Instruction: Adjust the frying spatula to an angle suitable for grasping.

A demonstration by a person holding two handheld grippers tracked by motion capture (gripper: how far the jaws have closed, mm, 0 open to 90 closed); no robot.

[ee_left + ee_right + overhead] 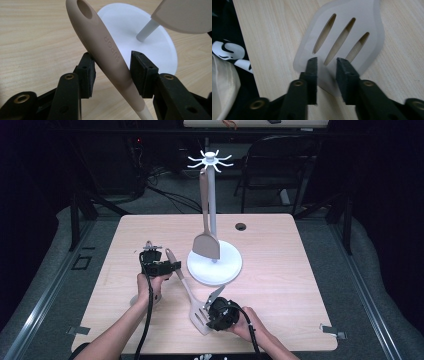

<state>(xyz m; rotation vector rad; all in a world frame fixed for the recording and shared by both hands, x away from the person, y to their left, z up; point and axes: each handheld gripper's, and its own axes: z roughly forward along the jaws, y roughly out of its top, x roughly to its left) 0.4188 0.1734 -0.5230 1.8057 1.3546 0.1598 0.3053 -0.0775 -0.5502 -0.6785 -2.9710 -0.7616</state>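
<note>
Your beige slotted silicone spatula lay diagonally across the pale wooden table, its handle end angled between the half-spread jaws of your left gripper, maybe brushing but not squeezed, while your right gripper stood slightly parted astride the blade edge, pinching nothing.

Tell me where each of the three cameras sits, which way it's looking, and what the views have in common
High view: above the person's side of the table, facing forward and down; both forearms, left gripper and right gripper show.
Left gripper view: on the left gripper, looking along its black jaws at the slotted spatula, whose handle lies between them, with the white stand behind.
Right gripper view: on the right gripper, looking down at the spatula's slotted blade, its jaws apart over it.
Shared: all three show the slotted spatula and table; the stand shows in the high and left gripper views.
</note>
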